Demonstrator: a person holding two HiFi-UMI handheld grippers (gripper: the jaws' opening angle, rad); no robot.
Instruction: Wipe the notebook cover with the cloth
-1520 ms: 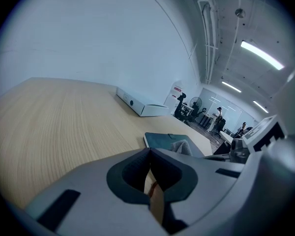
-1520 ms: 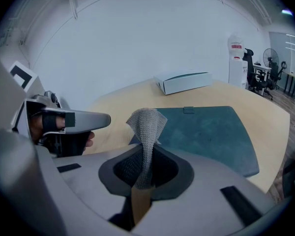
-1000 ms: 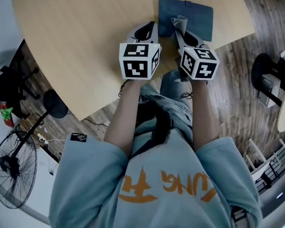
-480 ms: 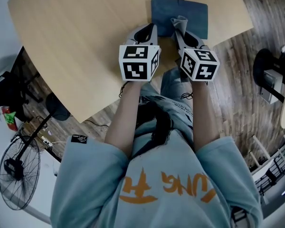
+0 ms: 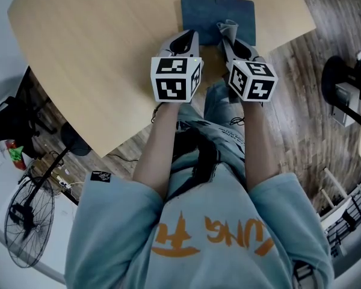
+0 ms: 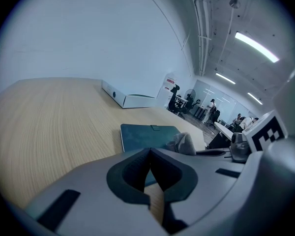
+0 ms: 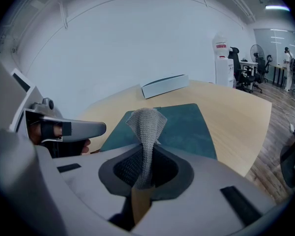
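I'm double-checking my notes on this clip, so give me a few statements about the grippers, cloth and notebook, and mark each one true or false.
The right gripper is shut on the cloth. True.
The left gripper grips the cloth too. False: its jaws are together with nothing between them.
The notebook lies flat on the table. True.
The notebook is red. False: it is dark blue-green.
A white box lies on the table beyond the notebook. True.

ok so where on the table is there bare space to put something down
The broad bare stretch of table left of the notebook and the left gripper is free. A smaller strip lies right of the notebook. It is crowded at the near edge, where the right gripper holds the cloth.
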